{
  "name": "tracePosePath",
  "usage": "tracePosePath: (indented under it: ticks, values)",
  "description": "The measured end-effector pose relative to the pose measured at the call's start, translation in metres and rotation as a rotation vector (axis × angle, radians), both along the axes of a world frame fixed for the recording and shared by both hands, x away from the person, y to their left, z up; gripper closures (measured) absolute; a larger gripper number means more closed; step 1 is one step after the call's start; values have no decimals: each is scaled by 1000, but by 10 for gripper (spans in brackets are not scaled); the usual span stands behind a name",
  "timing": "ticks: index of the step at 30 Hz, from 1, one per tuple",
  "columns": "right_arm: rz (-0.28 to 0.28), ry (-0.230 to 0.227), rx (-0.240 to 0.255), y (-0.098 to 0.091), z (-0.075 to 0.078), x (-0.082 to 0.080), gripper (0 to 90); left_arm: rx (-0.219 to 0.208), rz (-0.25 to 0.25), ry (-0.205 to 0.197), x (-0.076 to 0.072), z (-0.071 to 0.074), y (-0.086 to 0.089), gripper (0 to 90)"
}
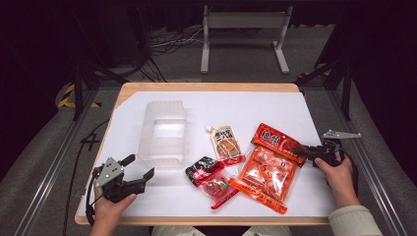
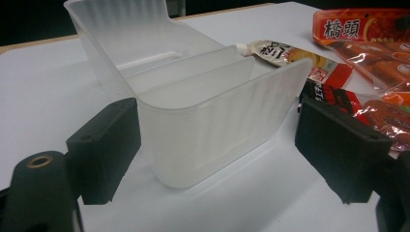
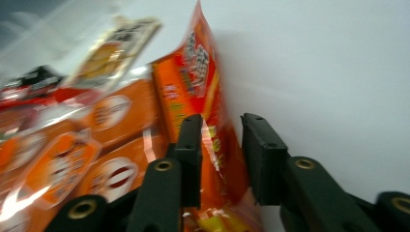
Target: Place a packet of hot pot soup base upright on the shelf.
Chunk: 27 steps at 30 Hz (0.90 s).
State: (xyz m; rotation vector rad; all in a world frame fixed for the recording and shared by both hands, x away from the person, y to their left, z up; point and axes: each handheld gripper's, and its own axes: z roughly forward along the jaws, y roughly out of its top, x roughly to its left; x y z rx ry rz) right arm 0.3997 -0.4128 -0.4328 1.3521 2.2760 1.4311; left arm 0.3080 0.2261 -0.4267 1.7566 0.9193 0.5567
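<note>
Right up front in the right gripper view, the two black jaws of the right gripper (image 3: 220,145) are sitting either side of the edge of the red snack pack (image 3: 203,87), with a gap on one side, so they're not really biting yet. No earlier look here, so I'm only judging from this.

The pack is lying at the right of the white table (image 1: 295,105), overlapping the big orange pack (image 1: 265,174), and its edge is lifting a little between the jaws.

Tip: I'd be closing on the sealed rim, not the puffy middle, and checking the orange pack isn't getting pinched too.

The left gripper (image 1: 137,169) is waiting with jaws wide apart, empty, right in front of the clear plastic bin (image 1: 164,130), probably where the snacks are going.
</note>
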Motion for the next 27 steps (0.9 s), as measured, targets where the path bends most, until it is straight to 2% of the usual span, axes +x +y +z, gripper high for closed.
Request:
tracePosePath:
  ticks: [2, 4, 8, 11, 13, 15, 18, 24, 27]
  values:
    - [-1, -13, -51, 5, -1, 0, 637, 2, -2, 2, 0, 0, 0, 174]
    - [-4, -22, -79, 8, -4, 3, 643, 4, -3, 1, 0, 0, 0, 174]
    - [1, 7, -109, 13, -9, 6, 667, 4, -3, -1, 0, 0, 0, 174]
    - [-8, 15, -115, 15, -10, 8, 781, 3, -2, 0, 0, 0, 0, 174]
    - [-8, 3, -116, 15, -9, 8, 889, 4, 0, -2, 0, 0, 0, 174]
    - [-5, 2, -126, 16, -9, 7, 900, 3, 1, -3, 0, 0, 0, 173]
    - [-12, -24, -156, 19, -4, 5, 900, 1, 3, -5, -1, 0, 1, 173]
    - [-39, -49, -132, 16, 5, 2, 900, -13, -5, 0, -2, 2, 0, 167]
    - [-51, -62, -114, 14, 12, -1, 900, -2, -17, -8, -2, 4, -2, 161]
